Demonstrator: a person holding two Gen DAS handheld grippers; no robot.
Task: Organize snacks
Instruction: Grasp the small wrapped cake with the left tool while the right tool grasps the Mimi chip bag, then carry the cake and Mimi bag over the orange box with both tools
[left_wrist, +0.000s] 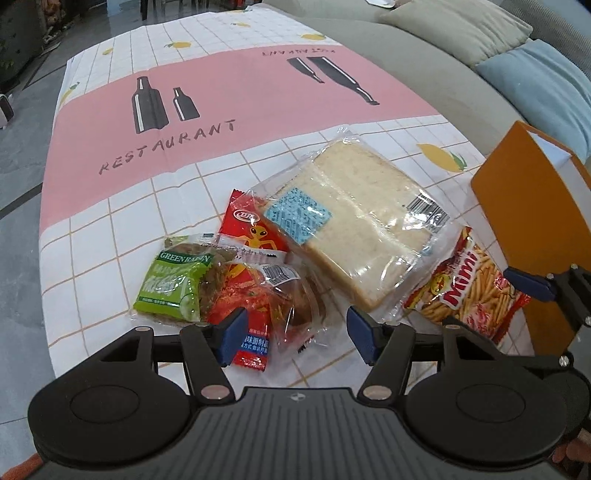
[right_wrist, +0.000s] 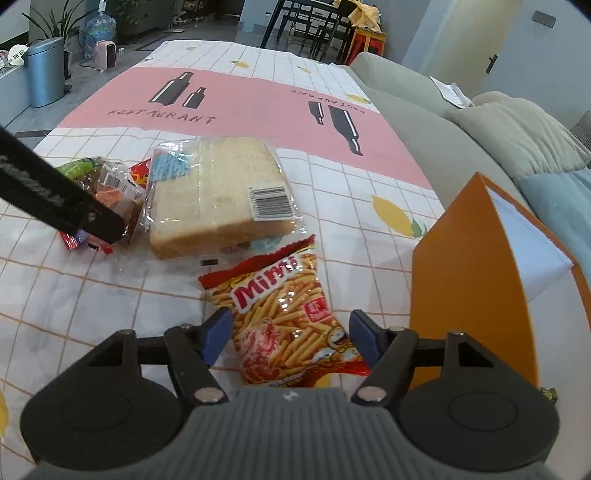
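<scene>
Left gripper (left_wrist: 295, 332) open over the red packet (left_wrist: 255, 332), left of the bread (left_wrist: 354, 225). Right gripper (right_wrist: 291, 339) open around the Mimi bag (right_wrist: 288, 317), near the orange box (right_wrist: 472, 295).

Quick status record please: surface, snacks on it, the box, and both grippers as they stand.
surface: white checked tablecloth with pink band
snacks: clear-wrapped white sliced bread; red Mimi stick-snack bag; green raisin packet; red alien-print packet
container: orange box, right of the snacks
left gripper: open over the small-packet pile
right gripper: open, straddling the Mimi bag, not pressing
</scene>
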